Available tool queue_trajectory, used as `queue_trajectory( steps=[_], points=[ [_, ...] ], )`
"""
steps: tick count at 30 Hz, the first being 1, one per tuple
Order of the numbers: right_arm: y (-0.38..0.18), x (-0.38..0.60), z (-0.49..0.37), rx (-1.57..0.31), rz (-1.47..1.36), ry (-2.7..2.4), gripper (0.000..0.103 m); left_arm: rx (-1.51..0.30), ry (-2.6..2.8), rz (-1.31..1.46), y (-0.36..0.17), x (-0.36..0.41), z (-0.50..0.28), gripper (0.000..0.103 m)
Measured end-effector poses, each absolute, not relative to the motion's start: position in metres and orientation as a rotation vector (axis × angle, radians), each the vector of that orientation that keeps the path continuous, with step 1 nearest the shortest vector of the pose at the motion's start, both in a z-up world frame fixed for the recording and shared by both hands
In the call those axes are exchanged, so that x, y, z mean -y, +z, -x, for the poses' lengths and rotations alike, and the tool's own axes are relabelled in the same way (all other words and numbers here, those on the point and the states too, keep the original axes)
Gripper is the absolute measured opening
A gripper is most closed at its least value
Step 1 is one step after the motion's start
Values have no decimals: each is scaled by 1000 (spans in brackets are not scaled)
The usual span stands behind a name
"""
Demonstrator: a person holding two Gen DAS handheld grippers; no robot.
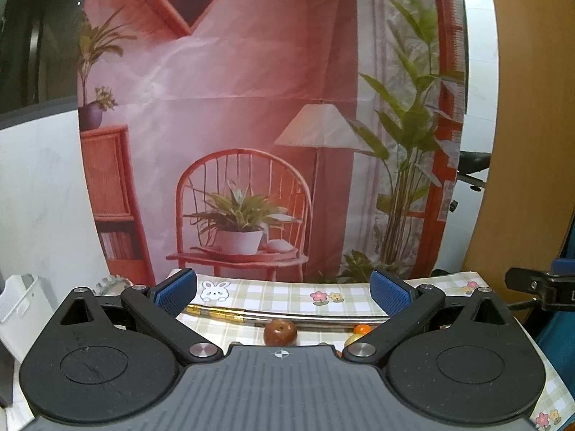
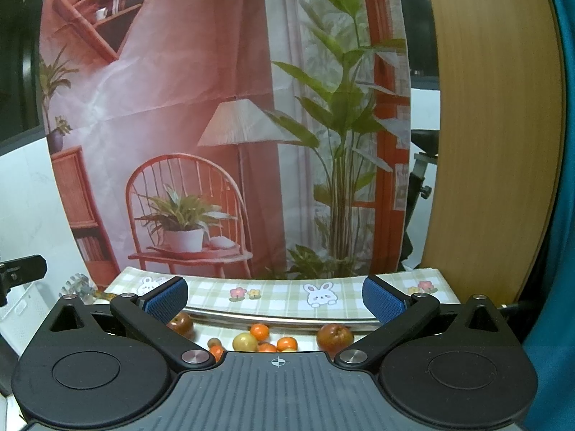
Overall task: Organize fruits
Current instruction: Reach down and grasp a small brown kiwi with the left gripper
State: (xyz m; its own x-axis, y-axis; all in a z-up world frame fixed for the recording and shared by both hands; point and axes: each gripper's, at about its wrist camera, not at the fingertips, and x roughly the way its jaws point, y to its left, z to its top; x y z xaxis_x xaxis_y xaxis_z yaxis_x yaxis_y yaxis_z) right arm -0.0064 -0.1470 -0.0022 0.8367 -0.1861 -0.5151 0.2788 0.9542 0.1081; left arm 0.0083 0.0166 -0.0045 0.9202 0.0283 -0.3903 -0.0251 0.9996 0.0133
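In the left wrist view my left gripper (image 1: 284, 292) is open and empty above the table. Below it lies a red apple (image 1: 280, 332), with a small orange (image 1: 362, 329) and a yellowish fruit (image 1: 353, 339) to its right. In the right wrist view my right gripper (image 2: 275, 296) is open and empty. Below it lie a red apple (image 2: 181, 324) at the left, a second red apple (image 2: 334, 337) at the right, a yellow fruit (image 2: 245, 342) and several small oranges (image 2: 259, 331) between them. The gripper body hides the nearer fruits.
A metal rod or rim (image 2: 280, 319) runs across the checked tablecloth (image 2: 280, 292) behind the fruits; it also shows in the left wrist view (image 1: 287, 314). A printed backdrop (image 1: 251, 125) hangs behind the table. A wooden panel (image 2: 496, 143) stands at the right. A white box (image 1: 21, 305) sits at the left.
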Motion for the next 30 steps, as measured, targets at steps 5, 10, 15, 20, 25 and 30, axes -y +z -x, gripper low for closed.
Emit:
queue_trajectory(
  steps=[5, 10, 15, 20, 25, 30],
  points=[
    [-12, 151, 0, -538, -202, -223, 103, -388, 58, 40, -12, -42, -16, 103],
    [-32, 164, -6, -544, -244, -191, 103, -424, 129, 72, -28, -73, -31, 103],
    [-58, 176, -17, -579, -277, -195, 103, -473, 186, 71, -47, -100, -47, 103],
    [-86, 183, -32, -632, -304, -195, 103, -519, 135, 67, -74, -112, -66, 102],
    [-112, 183, -47, -673, -303, -161, 103, -589, 87, 140, -110, -118, -96, 102],
    [-139, 183, -66, -729, -295, -164, 103, -628, 61, 29, -154, -109, -131, 93]
  ],
)
